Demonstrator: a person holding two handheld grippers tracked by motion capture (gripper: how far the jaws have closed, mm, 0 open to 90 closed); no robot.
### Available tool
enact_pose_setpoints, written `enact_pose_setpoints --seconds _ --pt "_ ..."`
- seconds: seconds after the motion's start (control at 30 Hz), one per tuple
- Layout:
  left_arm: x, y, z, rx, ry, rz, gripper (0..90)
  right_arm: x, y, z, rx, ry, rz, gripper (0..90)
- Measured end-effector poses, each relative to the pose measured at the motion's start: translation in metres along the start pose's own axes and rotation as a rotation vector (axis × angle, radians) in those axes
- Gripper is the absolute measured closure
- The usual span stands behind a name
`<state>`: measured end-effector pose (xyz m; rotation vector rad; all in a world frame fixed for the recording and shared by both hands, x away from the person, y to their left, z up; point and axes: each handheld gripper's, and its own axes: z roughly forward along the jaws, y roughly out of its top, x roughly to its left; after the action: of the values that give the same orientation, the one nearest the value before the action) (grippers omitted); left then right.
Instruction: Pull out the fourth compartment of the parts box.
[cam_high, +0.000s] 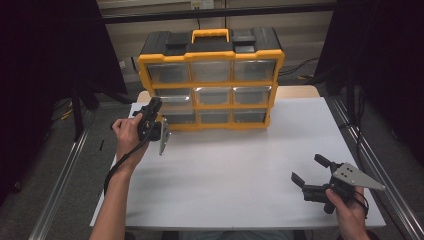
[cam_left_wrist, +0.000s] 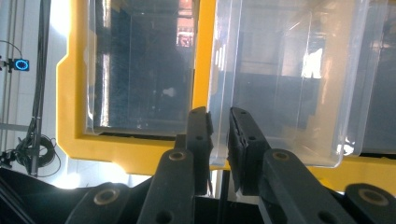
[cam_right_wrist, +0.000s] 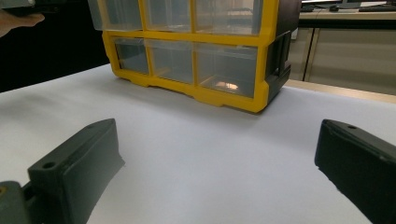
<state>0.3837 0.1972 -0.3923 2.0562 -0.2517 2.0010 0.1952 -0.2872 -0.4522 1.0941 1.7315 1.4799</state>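
One clear drawer at the left end of the yellow organizer is pinched by the left gripper, whose jaws are closed on the drawer's front edge. That thin plastic lip could slip free if the pull goes crooked (the cabinet is unheld and may slide on the table). The drawers I can see look empty. The right gripper rests near the table's front corner, jaws wide, holding nothing.

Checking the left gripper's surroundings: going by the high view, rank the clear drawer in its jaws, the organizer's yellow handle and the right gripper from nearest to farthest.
1. Clear drawer, clamped in the left gripper.
2. Yellow handle, atop the organizer, farther back.
3. Right gripper, near the table's right front.
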Motion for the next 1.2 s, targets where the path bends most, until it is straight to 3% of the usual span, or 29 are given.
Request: enact_pose_setpoints --seconds 0.63,0.77,0.87,1.1,1.2 --pt "0.001 0.004 -0.012 0.005 -0.011 -0.008 79.0 -0.001 0.000 0.001 -0.003 -0.004 -0.001 0.0" --pt "0.001 0.004 -0.015 0.000 0.005 0.000 78.9 -0.001 -0.001 0.002 -0.002 -0.007 0.001 0.0" --pt "0.000 0.003 -0.020 -0.003 0.003 -0.026 78.7 0.000 0.000 0.003 0.004 -0.004 0.001 0.0" --pt "0.001 0.005 -0.022 -0.016 0.006 0.001 78.8 0.001 0.000 0.002 -0.002 0.002 -0.010 0.0" --pt "-0.001 0.004 -0.023 -0.018 -0.005 -0.005 78.9 0.001 0.000 0.000 -0.002 0.004 -0.006 0.0"
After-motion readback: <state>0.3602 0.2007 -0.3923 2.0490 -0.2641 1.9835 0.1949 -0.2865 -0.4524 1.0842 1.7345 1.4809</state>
